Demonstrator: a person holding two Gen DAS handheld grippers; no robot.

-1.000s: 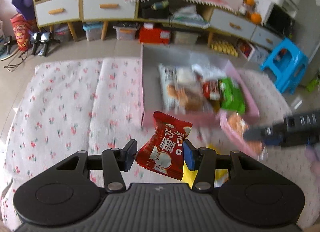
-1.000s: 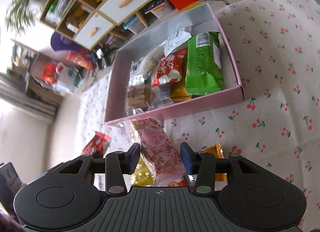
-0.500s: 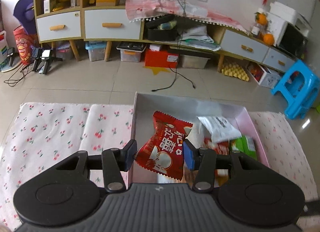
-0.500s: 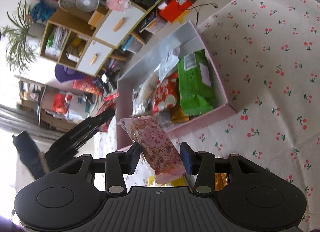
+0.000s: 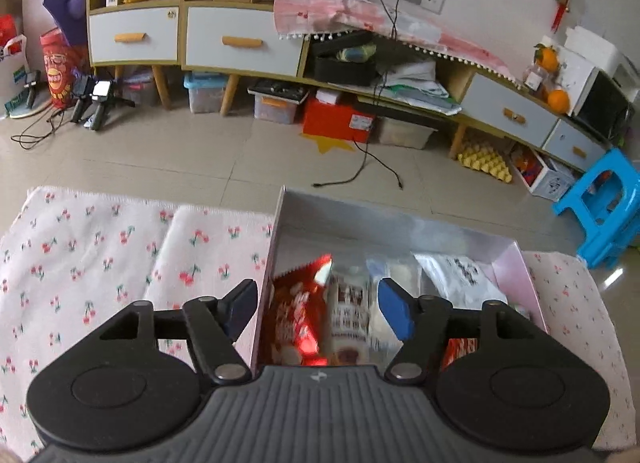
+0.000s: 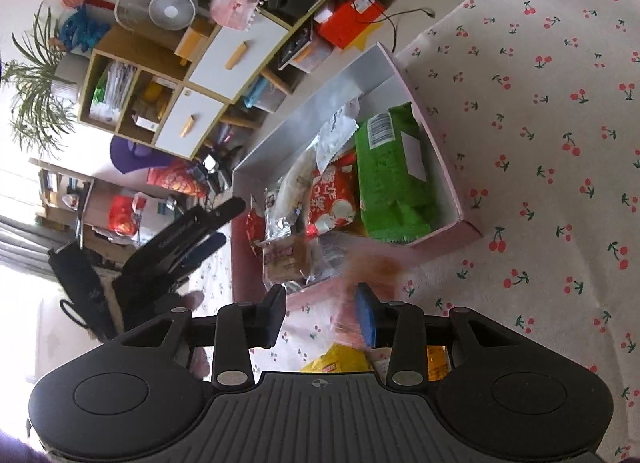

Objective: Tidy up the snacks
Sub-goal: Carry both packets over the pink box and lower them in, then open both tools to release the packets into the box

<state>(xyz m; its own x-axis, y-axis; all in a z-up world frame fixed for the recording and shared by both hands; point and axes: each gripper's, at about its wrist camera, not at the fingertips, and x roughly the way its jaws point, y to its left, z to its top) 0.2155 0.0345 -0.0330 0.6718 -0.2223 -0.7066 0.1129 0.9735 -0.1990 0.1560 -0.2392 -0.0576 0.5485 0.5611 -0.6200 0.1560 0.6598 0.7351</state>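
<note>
1. Over the near left corner of the box (image 5: pixel 360 219), the left gripper (image 5: pixel 316 299) hangs with its jaws opening wide.
2. Between its fingers, but touched by neither pad, a red packet (image 5: pixel 296 323) shows blurred. It is inside the box, against the left wall.
3. Beside the red packet in the box lie a clear-wrapped biscuit pack (image 5: pixel 352 315) and a white packet (image 5: pixel 460 275).
4. In the right wrist view the box rests on the cherry-print cloth (image 6: pixel 540 123). A green packet (image 6: pixel 392 175) lies along its right wall.
5. The right gripper (image 6: pixel 320 303) sits just short of the box's near wall, and its jaws are closing.
6. A pink packet (image 6: pixel 352 303) is only a smear against the blue pad (image 6: pixel 366 319). Bare cloth shows beside the black pad, so I cannot tell whether the packet is gripped.
7. A yellow packet (image 6: pixel 340 359) lies on the cloth under the right gripper, outside the box.
</note>
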